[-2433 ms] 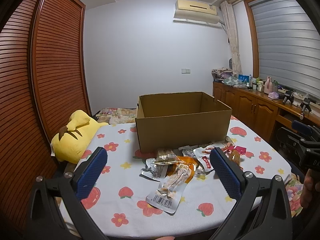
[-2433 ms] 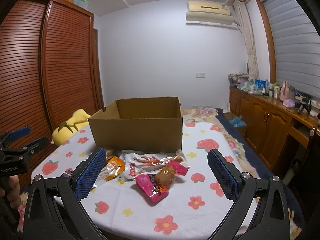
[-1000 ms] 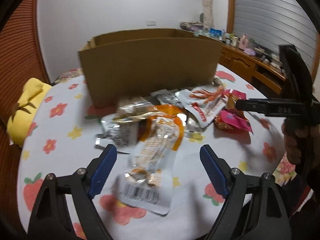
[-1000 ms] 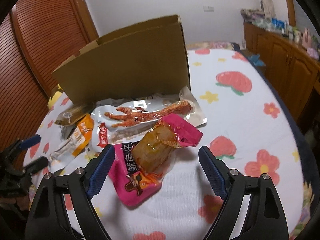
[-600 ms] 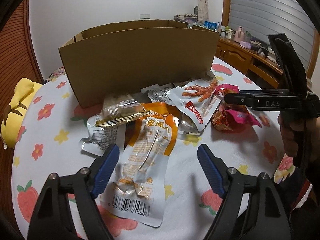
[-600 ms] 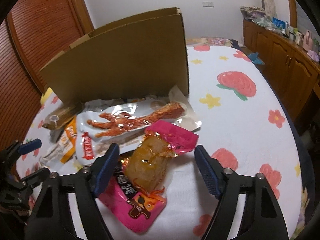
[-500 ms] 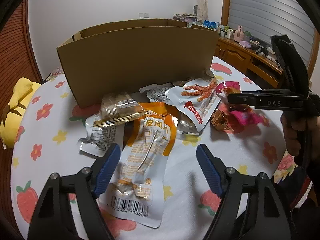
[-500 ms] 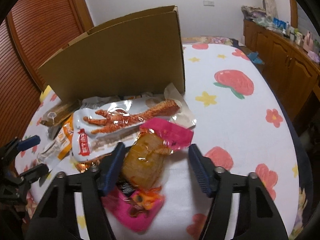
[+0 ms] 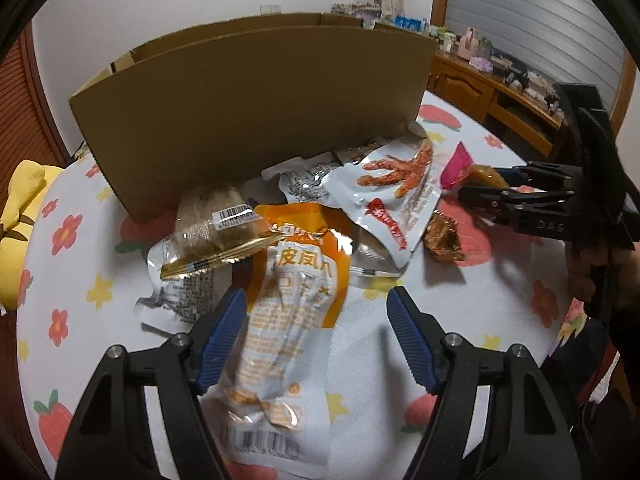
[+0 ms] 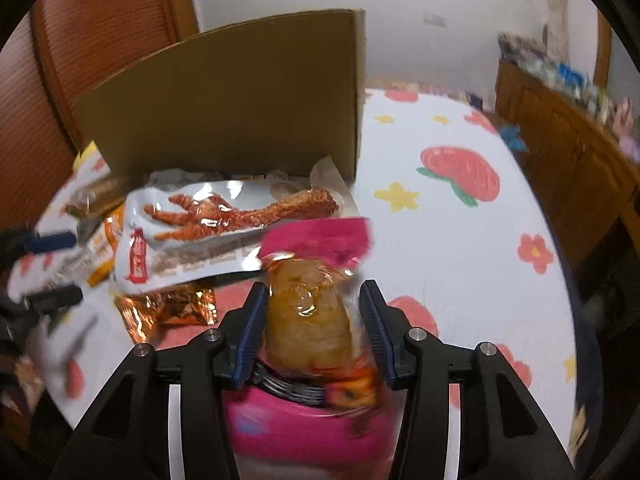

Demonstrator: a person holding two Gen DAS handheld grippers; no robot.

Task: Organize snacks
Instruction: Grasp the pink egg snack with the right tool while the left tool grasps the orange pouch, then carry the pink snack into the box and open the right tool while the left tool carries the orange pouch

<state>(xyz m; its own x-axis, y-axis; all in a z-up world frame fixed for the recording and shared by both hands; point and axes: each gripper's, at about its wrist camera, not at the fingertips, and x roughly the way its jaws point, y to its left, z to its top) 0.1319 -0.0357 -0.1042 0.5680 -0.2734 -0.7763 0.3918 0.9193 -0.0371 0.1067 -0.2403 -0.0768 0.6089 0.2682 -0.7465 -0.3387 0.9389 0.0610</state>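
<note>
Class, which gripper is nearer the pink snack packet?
Right. The right gripper is closed around the pink snack packet; the left gripper straddles the orange packet, well away.

White wall [image 9: 168,8], slatted wooden doors [image 10: 100,36] — low wooden cabinets [image 9: 472,88] under grey blinds [image 9: 532,12].

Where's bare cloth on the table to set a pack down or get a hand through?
Free: the tablecloth right of the cardboard box, out to the table edge; also a strip left of the box beside the yellow plush. Crowded: directly in front of the box, where the chicken-feet pack, orange pack and others overlap.
</note>
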